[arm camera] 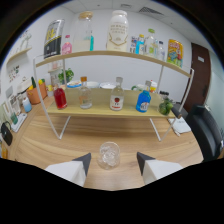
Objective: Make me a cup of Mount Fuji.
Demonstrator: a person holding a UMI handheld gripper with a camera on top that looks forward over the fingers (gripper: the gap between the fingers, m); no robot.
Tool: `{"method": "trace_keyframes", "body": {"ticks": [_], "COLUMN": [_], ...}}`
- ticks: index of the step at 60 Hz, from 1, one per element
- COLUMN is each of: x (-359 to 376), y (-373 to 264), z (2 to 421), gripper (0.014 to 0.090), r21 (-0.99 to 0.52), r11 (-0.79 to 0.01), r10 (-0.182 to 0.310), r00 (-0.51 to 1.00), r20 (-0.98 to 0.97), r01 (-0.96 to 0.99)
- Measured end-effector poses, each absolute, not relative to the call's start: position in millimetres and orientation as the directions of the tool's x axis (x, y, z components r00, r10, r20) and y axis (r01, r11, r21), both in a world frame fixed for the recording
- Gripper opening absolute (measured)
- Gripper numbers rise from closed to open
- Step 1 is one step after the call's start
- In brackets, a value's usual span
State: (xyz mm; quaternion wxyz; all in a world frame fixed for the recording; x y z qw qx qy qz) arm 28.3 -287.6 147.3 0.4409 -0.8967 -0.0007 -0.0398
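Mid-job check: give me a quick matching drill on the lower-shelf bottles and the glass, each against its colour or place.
Things:
1. glass
2. bottle at the shelf's left end
3. bottle at the shelf's right end
4. bottle with the red label

Colour or place:
A. blue liquid
B. on the table, between the open fingers of the gripper, gap at each side
C. red liquid
D. clear, mid-shelf

Pairs: 1-B, 2-C, 3-A, 4-D

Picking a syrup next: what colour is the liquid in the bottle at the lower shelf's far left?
Red, seen in the gripper view.
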Motion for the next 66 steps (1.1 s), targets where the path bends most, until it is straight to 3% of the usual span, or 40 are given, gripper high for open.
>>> {"method": "trace_keyframes", "body": {"ticks": [15,21,35,36,37,38,44,56,66], "x": [33.4,23.6,-20.4,-22.6,-24.8,-27.4,-40.2,-55.5,-54.2], "y": [-311.1,-319.6,-298.5,-294.9,-291.4,-287.4,-257.6,-180.7,-126.2], "z": [151.3,157.7,200.2,203.5,206.7,210.0,224.4,227.1,209.9], "gripper": [0.0856,0.0859,0.0856,0.0809,0.0809,0.0855,0.0854,0.0845,0.0740], "r21": [-0.807,-0.842,-0.940,-0.944,-0.949,-0.953,-0.971,-0.978,-0.970], "r11": [-0.590,-0.539,-0.337,-0.323,-0.309,-0.296,-0.234,-0.205,-0.240], "r10": [-0.081,-0.092,-0.029,-0.025,-0.021,-0.017,0.006,0.018,-0.001], "r00": [0.995,0.995,0.998,0.998,0.998,0.998,0.998,0.999,0.999], "r20": [0.065,0.033,-0.058,-0.059,-0.061,-0.063,-0.063,-0.047,-0.032], "r01": [0.005,-0.021,-0.064,-0.064,-0.065,-0.065,-0.060,-0.042,-0.032]}}
